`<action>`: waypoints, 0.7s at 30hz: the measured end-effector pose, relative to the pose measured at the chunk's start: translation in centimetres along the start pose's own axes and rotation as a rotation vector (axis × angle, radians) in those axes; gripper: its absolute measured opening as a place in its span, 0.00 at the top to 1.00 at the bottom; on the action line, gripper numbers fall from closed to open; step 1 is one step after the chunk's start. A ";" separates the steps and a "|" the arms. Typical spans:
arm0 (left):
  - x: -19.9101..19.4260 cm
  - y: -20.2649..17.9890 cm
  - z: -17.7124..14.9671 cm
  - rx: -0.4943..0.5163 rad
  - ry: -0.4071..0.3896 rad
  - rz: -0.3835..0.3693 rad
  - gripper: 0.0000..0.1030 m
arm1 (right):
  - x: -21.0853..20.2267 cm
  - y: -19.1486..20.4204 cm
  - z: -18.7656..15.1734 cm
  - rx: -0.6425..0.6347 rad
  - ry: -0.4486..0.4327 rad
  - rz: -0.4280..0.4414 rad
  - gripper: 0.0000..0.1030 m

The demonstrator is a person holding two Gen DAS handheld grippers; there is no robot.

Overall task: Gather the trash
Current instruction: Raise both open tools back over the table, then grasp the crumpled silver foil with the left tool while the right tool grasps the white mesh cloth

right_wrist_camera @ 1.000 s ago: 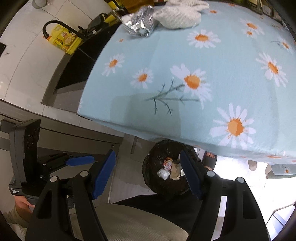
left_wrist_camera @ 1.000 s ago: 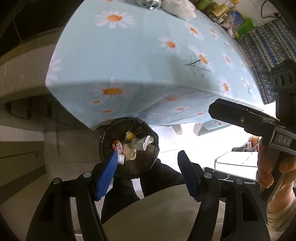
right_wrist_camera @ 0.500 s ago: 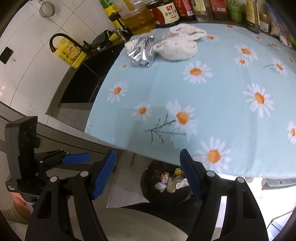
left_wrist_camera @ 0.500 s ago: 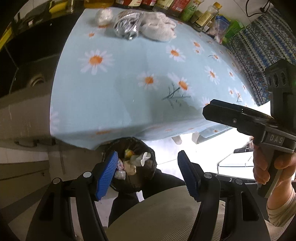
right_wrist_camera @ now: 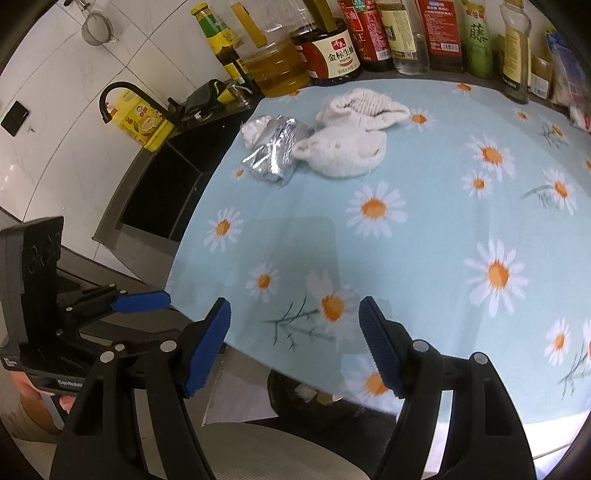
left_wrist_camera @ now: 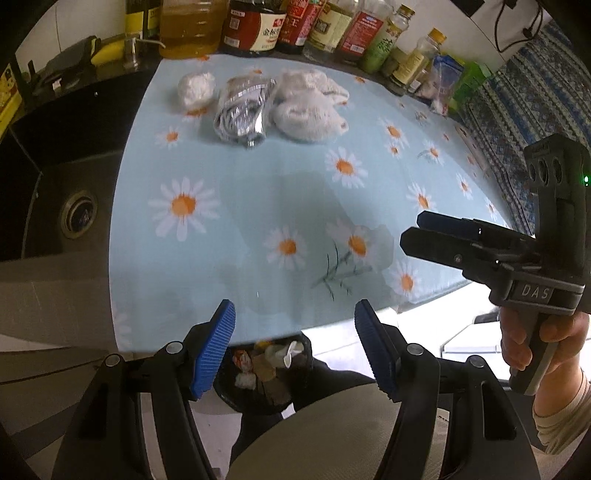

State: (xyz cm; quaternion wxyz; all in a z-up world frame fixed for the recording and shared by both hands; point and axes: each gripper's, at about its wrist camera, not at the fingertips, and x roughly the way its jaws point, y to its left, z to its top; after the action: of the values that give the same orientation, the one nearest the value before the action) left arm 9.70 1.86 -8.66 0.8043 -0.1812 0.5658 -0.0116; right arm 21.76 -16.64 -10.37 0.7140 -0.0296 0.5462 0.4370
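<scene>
A crumpled silver foil bag (left_wrist_camera: pixel 242 110) (right_wrist_camera: pixel 277 151) lies at the far side of the daisy tablecloth (left_wrist_camera: pixel 258 206) (right_wrist_camera: pixel 424 229). A white paper wad (left_wrist_camera: pixel 195 88) (right_wrist_camera: pixel 255 127) lies left of it, and white cloths (left_wrist_camera: pixel 310 103) (right_wrist_camera: pixel 351 144) lie to its right. A black trash bin (left_wrist_camera: pixel 266 369) (right_wrist_camera: pixel 306 395) with wrappers in it stands on the floor under the table's near edge. My left gripper (left_wrist_camera: pixel 295 347) is open and empty above the near edge. My right gripper (right_wrist_camera: pixel 295 345) is open and empty beside it, and also shows in the left wrist view (left_wrist_camera: pixel 421 230).
A row of sauce and oil bottles (left_wrist_camera: pixel 288 26) (right_wrist_camera: pixel 388 37) lines the table's far edge. A black sink (left_wrist_camera: pixel 62 192) (right_wrist_camera: pixel 162 192) with a tap (right_wrist_camera: pixel 122 92) lies left of the table. A patterned blue cloth (left_wrist_camera: pixel 517 122) lies at the right.
Both grippers have risen from below the table's edge to above it. The bin has dropped to the bottom of the views and the far trash and bottles have come into sight.
</scene>
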 end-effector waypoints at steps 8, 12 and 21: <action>0.3 0.4 3.7 -0.066 -0.034 0.051 0.37 | 1.2 -1.7 3.0 -0.089 0.040 0.000 0.30; 0.3 0.8 5.7 -0.102 -0.049 0.080 0.37 | 1.8 -2.9 4.4 -0.107 0.057 0.010 0.30; 1.9 1.2 9.9 -0.152 -0.042 0.155 0.37 | 3.1 -5.6 8.4 -0.135 0.064 0.064 0.30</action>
State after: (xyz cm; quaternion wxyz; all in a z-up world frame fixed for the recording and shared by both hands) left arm 19.23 5.31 -7.79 0.7984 -0.1976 0.5605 0.0972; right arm 31.82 -13.92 -11.93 0.6783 -0.0738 0.5387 0.4943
